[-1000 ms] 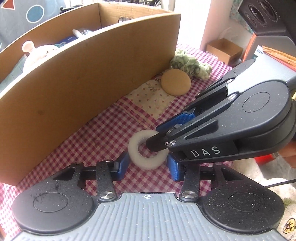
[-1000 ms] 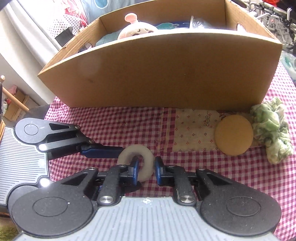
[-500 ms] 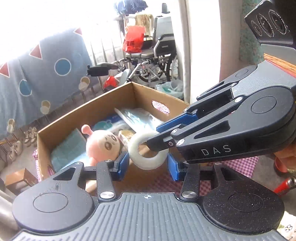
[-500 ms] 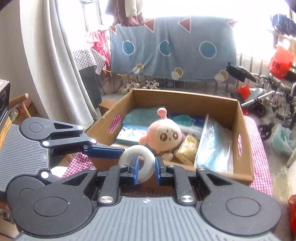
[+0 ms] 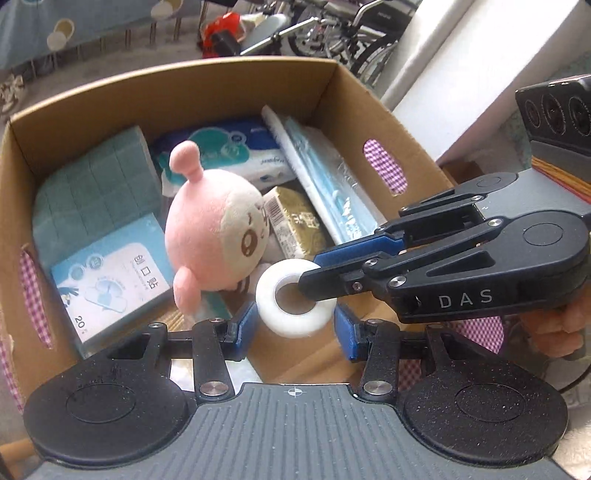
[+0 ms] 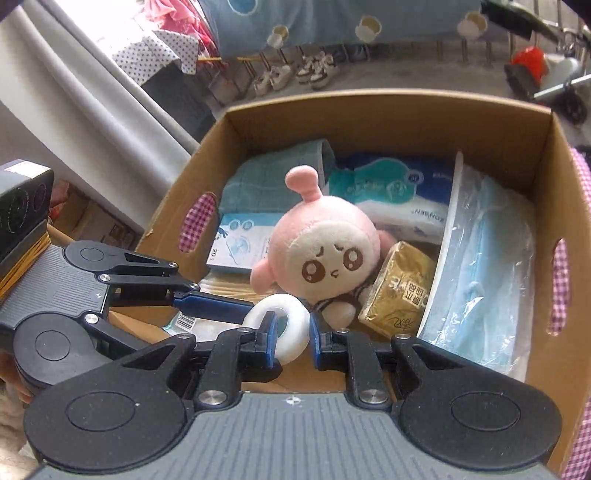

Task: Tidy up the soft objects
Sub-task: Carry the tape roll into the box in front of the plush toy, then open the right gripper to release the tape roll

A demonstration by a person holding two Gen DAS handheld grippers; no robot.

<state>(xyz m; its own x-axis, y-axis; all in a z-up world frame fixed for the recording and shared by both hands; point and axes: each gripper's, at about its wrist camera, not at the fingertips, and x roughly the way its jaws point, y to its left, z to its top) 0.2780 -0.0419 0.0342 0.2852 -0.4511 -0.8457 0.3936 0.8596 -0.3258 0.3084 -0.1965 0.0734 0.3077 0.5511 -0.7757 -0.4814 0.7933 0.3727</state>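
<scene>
The white foam ring hangs above the near edge of the cardboard box, just in front of the pink plush toy. The right gripper pinches the ring's right side, one finger through the hole. The left gripper straddles the ring, fingers spread and apparently not pressing. Open box floor lies directly below; letting go falls to the right hand.

Daylit grey floor with a wheelchair, pale curtain and hanging blue cloth.
</scene>
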